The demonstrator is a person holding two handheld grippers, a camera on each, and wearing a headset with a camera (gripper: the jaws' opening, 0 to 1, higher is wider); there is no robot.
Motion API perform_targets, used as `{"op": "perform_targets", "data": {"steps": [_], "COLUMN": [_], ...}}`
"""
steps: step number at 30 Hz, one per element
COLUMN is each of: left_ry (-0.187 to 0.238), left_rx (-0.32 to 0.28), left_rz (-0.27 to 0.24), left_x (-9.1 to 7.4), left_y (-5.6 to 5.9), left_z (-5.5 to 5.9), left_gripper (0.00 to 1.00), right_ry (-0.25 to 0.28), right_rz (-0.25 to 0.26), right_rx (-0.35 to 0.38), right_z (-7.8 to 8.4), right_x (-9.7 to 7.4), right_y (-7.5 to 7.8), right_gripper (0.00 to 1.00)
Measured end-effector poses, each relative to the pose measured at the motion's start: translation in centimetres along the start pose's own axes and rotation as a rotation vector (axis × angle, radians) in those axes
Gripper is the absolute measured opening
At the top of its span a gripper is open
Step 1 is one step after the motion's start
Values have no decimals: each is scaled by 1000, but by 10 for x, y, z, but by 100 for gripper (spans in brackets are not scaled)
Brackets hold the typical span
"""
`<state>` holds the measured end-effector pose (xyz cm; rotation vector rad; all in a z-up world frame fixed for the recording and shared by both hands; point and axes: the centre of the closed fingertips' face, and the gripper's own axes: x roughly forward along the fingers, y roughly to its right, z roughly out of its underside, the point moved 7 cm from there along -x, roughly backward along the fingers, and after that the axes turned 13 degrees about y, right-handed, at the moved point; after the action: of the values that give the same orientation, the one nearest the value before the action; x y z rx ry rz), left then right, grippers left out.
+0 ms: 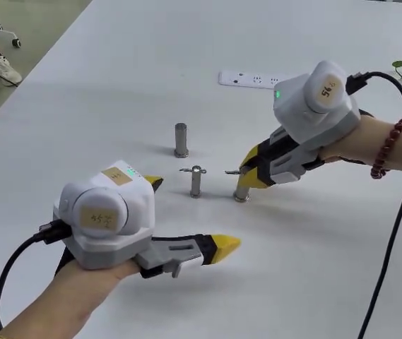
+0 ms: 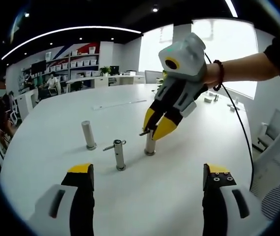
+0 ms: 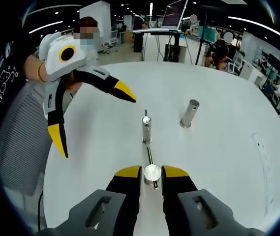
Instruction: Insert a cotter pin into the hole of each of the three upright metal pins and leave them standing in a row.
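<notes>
- End pin [image 1: 241, 192] is where I'm working. It stands upright on the white table [image 1: 116, 85], right under the tips of my right gripper [image 1: 250, 169].
- A cotter pin [image 1: 230, 171] lies level at its top, with a stub poking out past the yellow tips on the side facing the middle pin [image 1: 196, 183].
- In the right gripper view the jaws are drawn in close on both sides of the pin's round top. I honestly can't tell if they're actually pinching the cotter pin or just flanking it.
- My right hand comes in from the right with the wrist bent, so the gripper is angled down at the pin. There's a bead bracelet [image 1: 388, 148] on that wrist.
- The middle pin is upright with a seated cotter pin [image 1: 192, 169] through its hole.
- The far pin [image 1: 181, 140] is upright and bare, and the three make a loose row.
- My left gripper [image 1: 191, 212] is low and near me, cradled from below by the hand. Its jaws are spread wide, holding nothing, and aimed at the pins.
- There's a power strip [image 1: 251, 79] further back.
</notes>
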<state>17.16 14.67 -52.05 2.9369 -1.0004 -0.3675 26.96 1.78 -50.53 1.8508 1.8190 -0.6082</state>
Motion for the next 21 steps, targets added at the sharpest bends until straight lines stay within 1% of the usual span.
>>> {"op": "perform_targets", "data": {"steps": [2,4,7,10,12,13,14,18,19,21], "left_ry": [1,3,-4,-2,-1,-1,0,1,-2,-3], "left_rx": [3,6,20,22,23,23,23,20,23,28], "left_rz": [1,-2,-5,-3,-3,-4,-5,-7,-9,-10], "left_x": [0,-1,-1,0,0,0,-1,-1,-1,-1], "left_y": [0,-1,-1,0,0,0,0,-1,-1,-2], "left_z": [-1,-1,-2,-2,-3,-3,-3,-4,-4,-5], "left_gripper": [93,93,95,98,99,99,99,99,99,99], "right_ry": [14,40,95,132,171,195,210,232,242,261], "right_rz": [5,15,36,53,77,102,111,160,179,205], "right_rx": [14,27,104,122,168,200,210,215,217,235], "right_z": [-2,-6,-14,-20,-25,-28,-29,-36,-38,-41], "right_x": [-1,-3,-3,-1,0,1,2,7,10,14], "right_y": [0,0,-1,0,2,6,9,18,21,25], "right_gripper": [13,15,21,23,23,24,25,25,25,25]}}
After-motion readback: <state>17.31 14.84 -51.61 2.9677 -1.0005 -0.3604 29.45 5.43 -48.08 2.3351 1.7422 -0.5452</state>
